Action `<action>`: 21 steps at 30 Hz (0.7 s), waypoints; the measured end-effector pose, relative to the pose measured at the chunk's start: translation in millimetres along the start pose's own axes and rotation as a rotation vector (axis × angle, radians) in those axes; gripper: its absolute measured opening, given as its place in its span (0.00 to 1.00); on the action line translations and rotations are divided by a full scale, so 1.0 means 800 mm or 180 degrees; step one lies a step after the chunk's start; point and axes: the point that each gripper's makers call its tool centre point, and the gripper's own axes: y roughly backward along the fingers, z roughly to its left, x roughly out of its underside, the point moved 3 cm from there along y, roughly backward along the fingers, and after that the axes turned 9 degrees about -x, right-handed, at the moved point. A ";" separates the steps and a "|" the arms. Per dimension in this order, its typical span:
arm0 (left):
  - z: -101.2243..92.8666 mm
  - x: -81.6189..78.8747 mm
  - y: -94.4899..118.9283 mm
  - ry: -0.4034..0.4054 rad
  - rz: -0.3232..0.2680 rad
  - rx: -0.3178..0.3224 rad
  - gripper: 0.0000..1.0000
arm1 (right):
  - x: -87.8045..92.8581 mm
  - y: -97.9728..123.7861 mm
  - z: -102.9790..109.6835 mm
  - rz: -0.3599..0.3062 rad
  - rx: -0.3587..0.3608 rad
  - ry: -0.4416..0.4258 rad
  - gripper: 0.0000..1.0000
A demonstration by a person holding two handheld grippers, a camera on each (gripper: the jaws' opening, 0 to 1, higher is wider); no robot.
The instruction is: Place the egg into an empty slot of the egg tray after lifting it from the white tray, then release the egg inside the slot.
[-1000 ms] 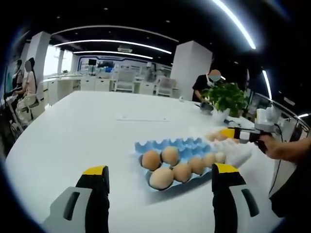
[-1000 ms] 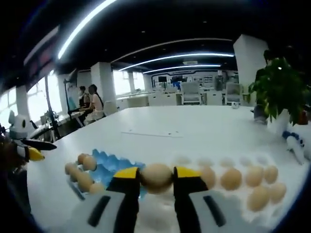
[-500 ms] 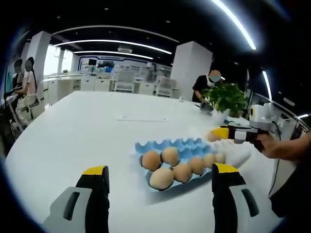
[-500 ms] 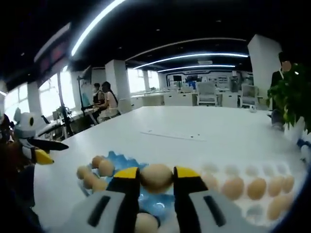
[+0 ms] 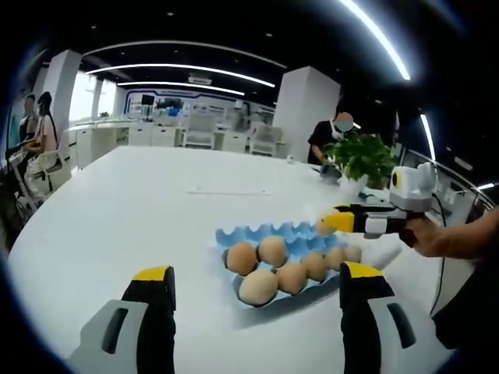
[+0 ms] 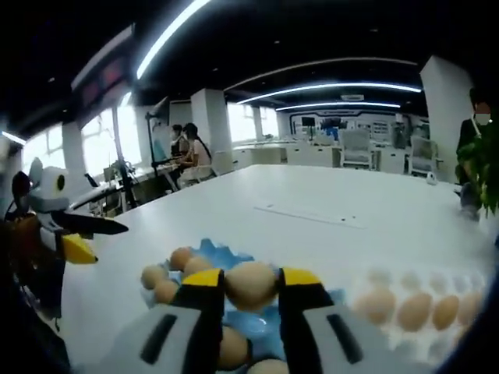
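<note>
R gripper [image 6: 251, 287] is clamped on a brown egg [image 6: 251, 285], held by its sides w/ yellow-tipped jaws, above the blue egg tray [image 6: 204, 253], near the tray's far edge. White tray [image 6: 413, 300] w/ more eggs sits beside it on the white table [image 6: 312, 234]. L gripper [image 5: 257, 280] hangs w/ jaws spread, holding nothing, short of the tray's near edge. Egg looks light, rigid, smooth, brittle: grip mid-sides gently, lower slowly into an empty slot.
</note>
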 end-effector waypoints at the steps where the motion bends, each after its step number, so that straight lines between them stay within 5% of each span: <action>1: 0.000 0.000 0.000 -0.0003 0.0002 0.0001 0.88 | 0.000 -0.005 0.006 0.0020 -0.0049 0.0043 0.26; 21: -0.004 0.002 0.008 -0.0092 -0.0038 0.0075 0.87 | 0.018 -0.046 0.025 0.0218 -0.0357 0.0173 0.27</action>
